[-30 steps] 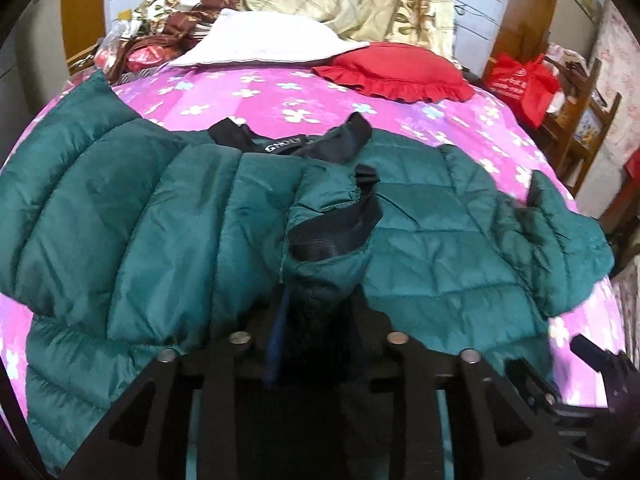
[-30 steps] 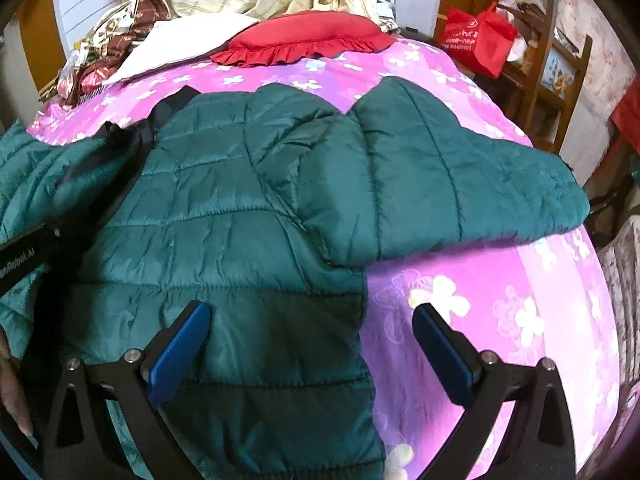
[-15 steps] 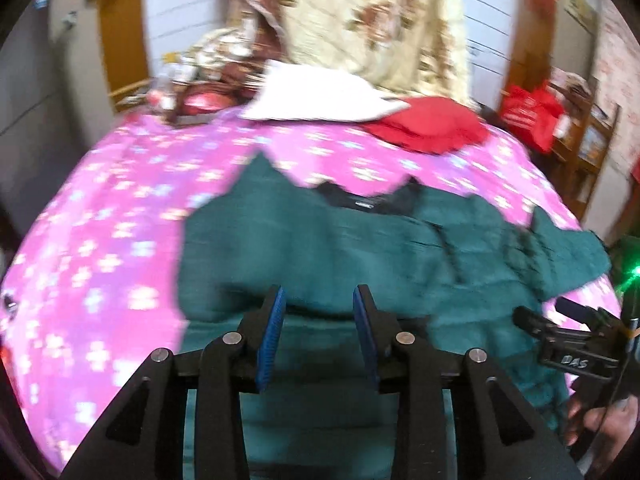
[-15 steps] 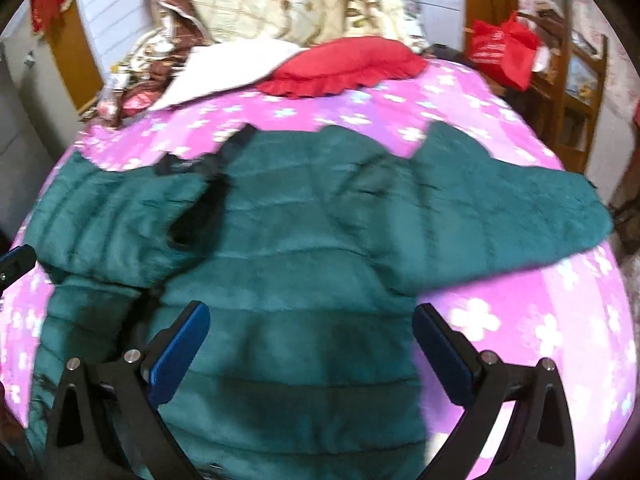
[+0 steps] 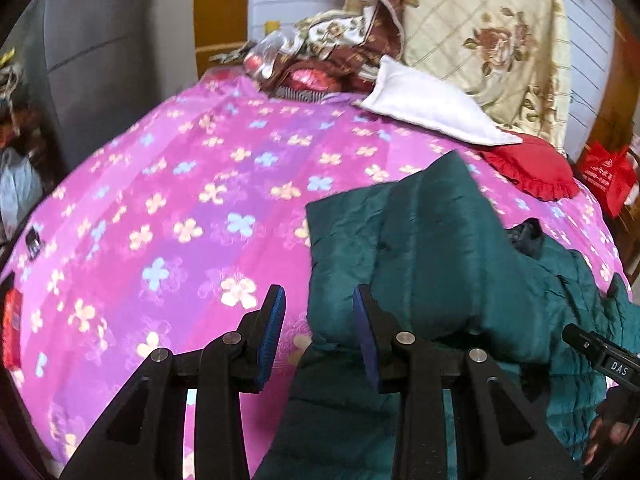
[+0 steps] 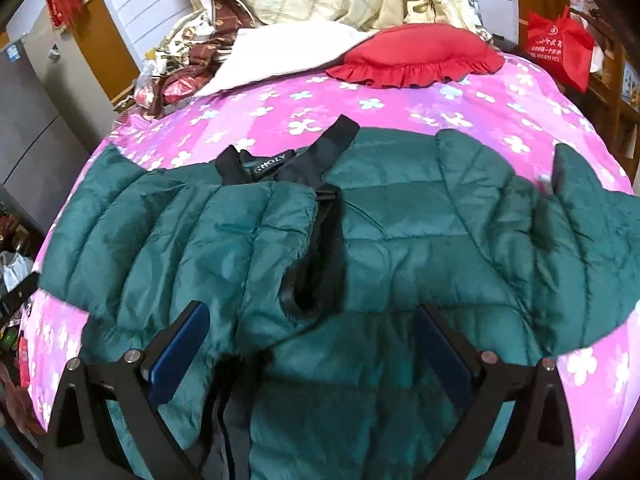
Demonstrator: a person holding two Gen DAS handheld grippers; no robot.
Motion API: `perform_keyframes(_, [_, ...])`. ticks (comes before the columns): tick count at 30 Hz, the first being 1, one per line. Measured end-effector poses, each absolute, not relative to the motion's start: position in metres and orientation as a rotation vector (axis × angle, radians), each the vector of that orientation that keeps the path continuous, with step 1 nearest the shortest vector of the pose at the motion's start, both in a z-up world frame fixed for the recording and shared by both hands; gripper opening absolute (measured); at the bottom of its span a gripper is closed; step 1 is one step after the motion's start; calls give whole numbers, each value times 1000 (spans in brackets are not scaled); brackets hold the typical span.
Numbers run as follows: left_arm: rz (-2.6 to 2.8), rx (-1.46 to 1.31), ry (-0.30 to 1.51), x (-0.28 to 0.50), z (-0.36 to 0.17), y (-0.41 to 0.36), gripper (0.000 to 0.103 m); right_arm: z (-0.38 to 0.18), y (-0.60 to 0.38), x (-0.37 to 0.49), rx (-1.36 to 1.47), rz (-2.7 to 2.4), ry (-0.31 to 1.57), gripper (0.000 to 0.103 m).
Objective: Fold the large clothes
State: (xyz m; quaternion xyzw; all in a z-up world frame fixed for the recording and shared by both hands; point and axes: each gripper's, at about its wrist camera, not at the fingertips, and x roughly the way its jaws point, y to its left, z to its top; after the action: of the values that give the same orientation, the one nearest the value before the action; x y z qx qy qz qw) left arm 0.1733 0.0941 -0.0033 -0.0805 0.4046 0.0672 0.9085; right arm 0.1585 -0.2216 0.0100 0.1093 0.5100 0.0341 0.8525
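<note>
Both grippers hovering with jaws apart

The left gripper (image 5: 318, 330) is pointing forward, blue pads parted and gripping nothing; the right gripper (image 6: 310, 354) is spreading its jaws far wider.

Under my right tool the jacket (image 6: 400, 232) is quilted green cloth with a faint sheen, puffy between its stitched lines; its collar (image 6: 288, 160) is a duller black fabric. The bedsheet (image 5: 180, 208) ahead of my left tool looks like smooth printed cloth, soft and matt. Beyond my right tool the red cushion (image 6: 416, 60) is ruffled fabric. My left gripper (image 5: 318, 320) has matt black plastic arms, small shiny metal pins, and ribbed blue pads (image 5: 272, 332). My right gripper (image 6: 312, 344) looks the same.
</note>
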Motion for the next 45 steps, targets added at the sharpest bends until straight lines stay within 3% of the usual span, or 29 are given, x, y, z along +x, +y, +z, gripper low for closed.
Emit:
perform_keyframes(5, [137, -196, 870, 183, -22, 98, 17, -13, -222, 175, 286, 62, 1119, 103])
perform_keyframes(8, [134, -185, 888, 187, -29, 93, 17, -22, -222, 179, 315, 75, 1113, 95])
perform_keyframes(11, [134, -186, 897, 189, -33, 92, 17, -23, -219, 180, 296, 85, 1089, 69])
perform_keyframes(13, [134, -194, 900, 189, -33, 92, 17, -18, -216, 180, 275, 139, 1066, 31])
perform_keyframes(16, [137, -208, 895, 187, -30, 94, 17, -4, -215, 177, 222, 143, 1041, 22])
perform_keyframes(25, [147, -230, 890, 187, -26, 94, 17, 45, -270, 152, 102, -23, 889, 20])
perform_keyframes(30, [139, -190, 910, 186, -31, 80, 17, 25, -294, 163, 3, -159, 934, 18])
perform_keyframes(33, [134, -170, 914, 187, -30, 73, 17, -1, -307, 167, 86, -151, 1001, 18])
perform_keyframes(40, [119, -165, 859, 196, -16, 57, 17, 25, -315, 150, 148, -179, 935, 58])
perform_keyframes(45, [111, -151, 853, 213, -24, 38, 17, 55, -277, 152, 113, -21, 884, 74])
